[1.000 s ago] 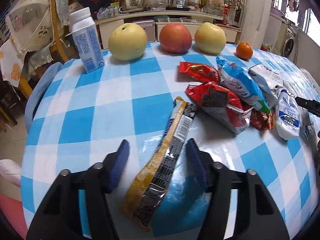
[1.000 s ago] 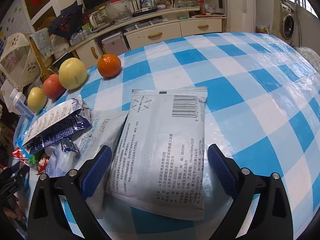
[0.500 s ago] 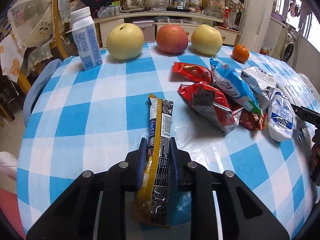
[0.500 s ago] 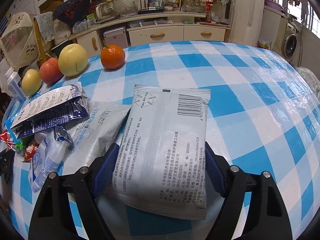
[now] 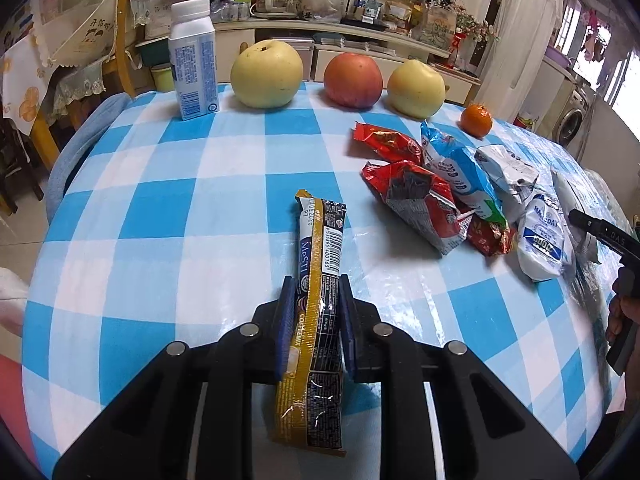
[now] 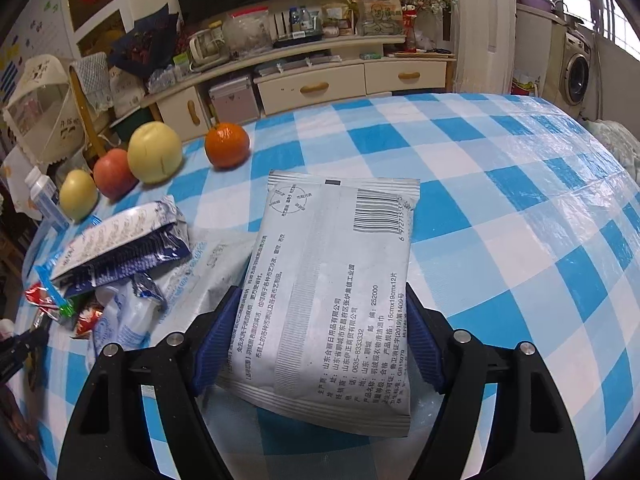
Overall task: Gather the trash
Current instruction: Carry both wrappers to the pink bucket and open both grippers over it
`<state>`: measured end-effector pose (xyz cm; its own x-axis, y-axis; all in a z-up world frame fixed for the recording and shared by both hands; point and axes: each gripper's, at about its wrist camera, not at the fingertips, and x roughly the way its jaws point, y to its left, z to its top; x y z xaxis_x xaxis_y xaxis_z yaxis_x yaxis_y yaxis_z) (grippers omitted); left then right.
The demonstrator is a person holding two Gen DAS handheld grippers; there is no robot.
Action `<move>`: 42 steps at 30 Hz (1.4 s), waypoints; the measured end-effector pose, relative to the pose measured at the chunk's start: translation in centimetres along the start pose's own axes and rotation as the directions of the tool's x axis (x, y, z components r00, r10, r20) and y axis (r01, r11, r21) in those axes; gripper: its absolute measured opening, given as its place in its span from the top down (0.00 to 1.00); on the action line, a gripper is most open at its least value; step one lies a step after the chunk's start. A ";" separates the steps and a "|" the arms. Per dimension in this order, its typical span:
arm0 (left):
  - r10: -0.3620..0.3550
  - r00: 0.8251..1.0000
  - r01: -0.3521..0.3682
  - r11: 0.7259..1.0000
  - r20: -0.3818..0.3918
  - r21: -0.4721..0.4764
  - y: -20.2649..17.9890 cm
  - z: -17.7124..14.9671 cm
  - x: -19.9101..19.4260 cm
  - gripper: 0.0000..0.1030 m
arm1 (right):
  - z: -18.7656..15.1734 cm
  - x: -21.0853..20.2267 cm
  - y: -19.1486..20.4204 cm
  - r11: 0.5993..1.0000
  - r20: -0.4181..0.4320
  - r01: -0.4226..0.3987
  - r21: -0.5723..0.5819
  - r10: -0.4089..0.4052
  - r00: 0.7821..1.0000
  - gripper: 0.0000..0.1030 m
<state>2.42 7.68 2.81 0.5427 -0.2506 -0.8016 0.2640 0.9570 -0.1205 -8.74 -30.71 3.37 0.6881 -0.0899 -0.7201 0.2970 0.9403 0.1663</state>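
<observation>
My left gripper [image 5: 316, 280] is shut on a long gold-and-black coffee-mix sachet [image 5: 320, 240]. The sachet runs between the blue pads and sticks out at both ends over the blue-checked tablecloth [image 5: 160, 220]. In the right wrist view, a flat grey packet [image 6: 336, 240] with a barcode lies between the pads of my right gripper [image 6: 320, 292]. Its jaws are closing, and the pads press on the packet's two long edges. To the packet's left lies a heap of wrappers [image 6: 120, 240]. In the left wrist view, the heap shows as red wrappers [image 5: 412, 196], a blue bag [image 5: 460, 168] and a white pouch [image 5: 542, 244].
Along the table's far edge stand a white milk bottle [image 5: 192, 68], two yellow apples [image 5: 266, 74], a red apple [image 5: 352, 80] and an orange [image 5: 476, 120]. Beyond the table are a chair [image 5: 120, 40] and a low cabinet [image 6: 320, 84]. A washing machine [image 6: 576, 72] stands at the right.
The left jaws closed from either side of the sachet onto it, and it now points straight ahead. The right jaws narrowed from clear of the grey packet onto its edges.
</observation>
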 end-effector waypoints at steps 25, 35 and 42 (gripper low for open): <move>-0.013 0.984 0.031 0.995 0.178 -0.096 4.7 -1.4 -9.1 0.78 | -2.6 -9.0 13.6 0.939 0.109 -0.273 -0.207 0.300 0.948 0.26; 0.026 0.966 0.026 0.981 0.259 -0.194 9.1 -2.1 -13.5 0.78 | -6.6 -10.6 25.3 0.832 -0.020 -0.426 -0.356 0.449 0.893 0.26; 0.079 0.947 0.008 0.963 0.312 -0.270 12.6 -3.1 -16.4 0.78 | -9.2 -12.5 33.8 0.733 -0.089 -0.502 -0.459 0.524 0.847 0.26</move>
<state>-5.61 24.29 12.66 0.7834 -0.2069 -0.5861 0.0436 0.9589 -0.2803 -13.46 5.18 11.80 0.6793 0.4455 -0.5832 -0.4313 0.8853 0.1740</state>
